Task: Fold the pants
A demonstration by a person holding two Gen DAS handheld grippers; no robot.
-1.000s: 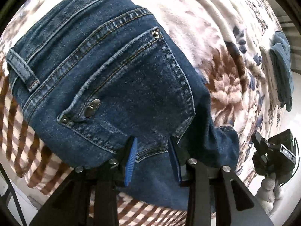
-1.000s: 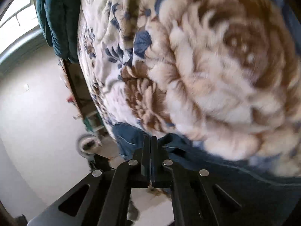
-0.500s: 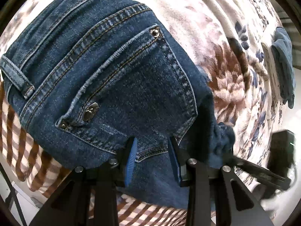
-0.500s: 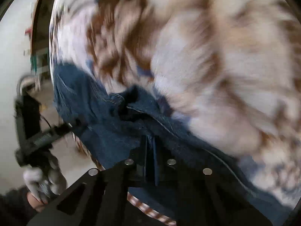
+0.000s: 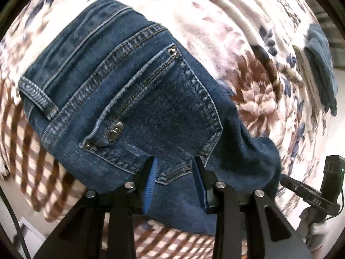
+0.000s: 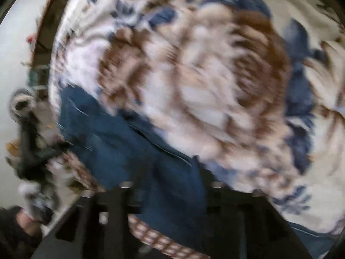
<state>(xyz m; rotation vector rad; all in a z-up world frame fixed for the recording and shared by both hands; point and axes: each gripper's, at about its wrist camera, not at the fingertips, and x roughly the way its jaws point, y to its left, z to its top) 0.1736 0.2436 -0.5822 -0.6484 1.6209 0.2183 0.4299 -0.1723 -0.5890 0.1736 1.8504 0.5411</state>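
Observation:
Dark blue jeans [image 5: 138, 99] lie on a floral blanket [image 5: 226, 32], back pocket and waistband up. My left gripper [image 5: 175, 172] is open, its blue pads [image 5: 151, 181] hovering just over the lower edge of the pocket. In the blurred right wrist view the jeans [image 6: 133, 151] lie at the blanket's edge. My right gripper [image 6: 170, 181] looks open with denim showing between its fingers. It also shows in the left wrist view [image 5: 312, 196] at the far right, beside the jeans' edge.
The floral blanket [image 6: 204, 75] covers the bed, with a brown checked border [image 5: 32, 161] at the near edge. A folded dark blue-green cloth [image 5: 321, 64] lies at the far right. The floor and white wall show beyond the bed [image 6: 13, 64].
My right gripper has opened and swung fast toward the jeans' edge; its view is blurred. My left gripper has pulled back slightly, staying open over the pocket.

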